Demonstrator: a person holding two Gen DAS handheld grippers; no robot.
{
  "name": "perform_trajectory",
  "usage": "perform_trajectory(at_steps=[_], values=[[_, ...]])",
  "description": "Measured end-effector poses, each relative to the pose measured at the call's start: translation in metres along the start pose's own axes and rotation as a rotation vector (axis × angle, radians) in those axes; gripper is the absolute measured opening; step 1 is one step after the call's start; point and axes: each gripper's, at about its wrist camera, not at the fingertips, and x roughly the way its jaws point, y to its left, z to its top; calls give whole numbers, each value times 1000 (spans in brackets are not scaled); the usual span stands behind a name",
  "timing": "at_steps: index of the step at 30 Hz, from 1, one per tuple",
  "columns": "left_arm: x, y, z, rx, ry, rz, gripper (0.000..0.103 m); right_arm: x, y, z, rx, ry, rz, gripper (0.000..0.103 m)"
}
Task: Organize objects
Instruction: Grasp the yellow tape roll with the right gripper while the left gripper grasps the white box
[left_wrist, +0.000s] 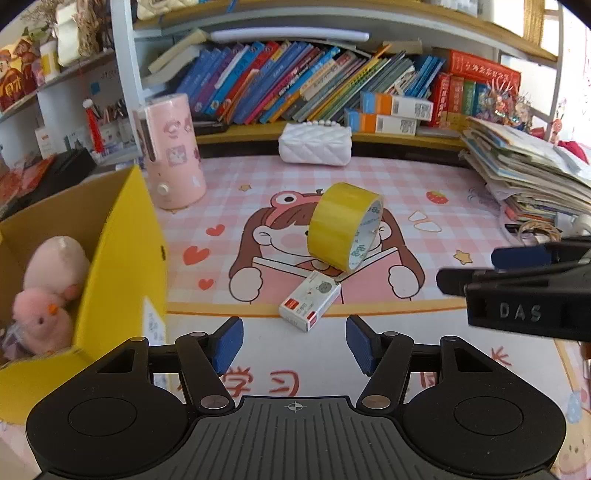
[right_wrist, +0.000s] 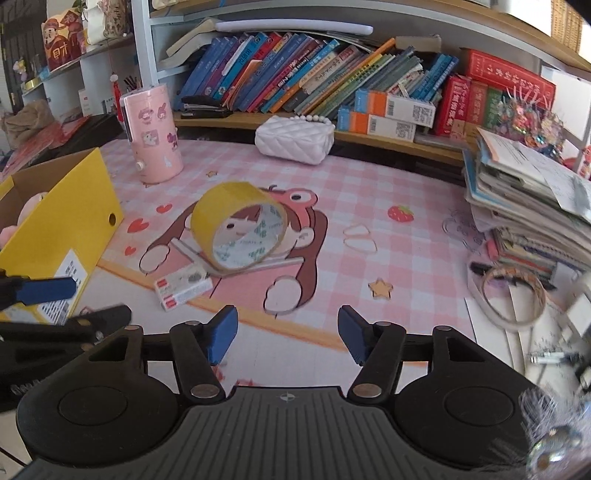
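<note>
A yellow tape roll (left_wrist: 345, 227) stands on edge on the pink desk mat, leaning on a small white box (left_wrist: 309, 305) with red labels. Both show in the right wrist view, the roll (right_wrist: 240, 229) and the box (right_wrist: 183, 285). My left gripper (left_wrist: 294, 345) is open and empty, just short of the white box. My right gripper (right_wrist: 288, 338) is open and empty, to the right of the box and roll. A yellow cardboard box (left_wrist: 122, 258) at the left holds two pink plush toys (left_wrist: 48, 295).
A pink cylinder humidifier (left_wrist: 173, 151) stands behind the yellow box (right_wrist: 74, 229). A white quilted purse (left_wrist: 314, 144) sits by the bookshelf. A stack of books and papers (right_wrist: 528, 206) fills the right side, with a hair hoop (right_wrist: 513, 295) in front of it.
</note>
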Motion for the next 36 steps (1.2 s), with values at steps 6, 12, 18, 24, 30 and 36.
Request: perform_trajectory(at_steps=[6,12,18,24,30,36], values=[[40,-4,9,-2,47,8,61,20,-7,21,-4,-17,14,59],[74,-7,10,9,93,-1,61,39,-15,40,8,-36,67,71],[88,-6,14,13,75,-31,64,52,-14,52,-14,-68,137,94],[87,-6,14,40,50,-63,39,71,-9,60,-40,-72,193,100],[73,0,11,20,96,-53,28,93,-4,65,-46,-41,212,101],[37,15,6,-57,72,-46,28,112,-2,63,-32,-29,273,103]])
